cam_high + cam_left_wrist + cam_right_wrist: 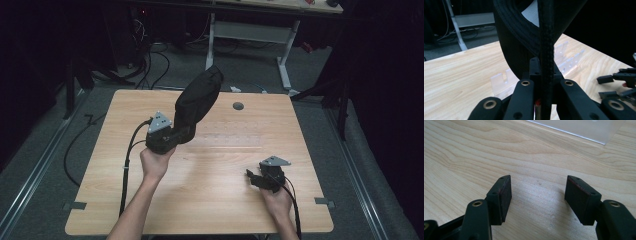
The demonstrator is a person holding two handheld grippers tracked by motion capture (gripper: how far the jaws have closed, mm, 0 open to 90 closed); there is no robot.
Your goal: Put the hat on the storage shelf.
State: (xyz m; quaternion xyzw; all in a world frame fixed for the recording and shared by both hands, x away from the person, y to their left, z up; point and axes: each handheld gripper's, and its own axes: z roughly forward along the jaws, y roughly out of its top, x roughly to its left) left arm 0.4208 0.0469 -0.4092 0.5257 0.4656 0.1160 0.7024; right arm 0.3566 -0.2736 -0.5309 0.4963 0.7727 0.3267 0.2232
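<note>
Two tongs in play: left tongs [172, 134] were clamped on the seam of a black fabric bag [199, 100] held up over the desk's [215, 200] far-left part, right tongs [256, 178] sat agape near the right edge; best kept the pinch deep on the seam.
</note>
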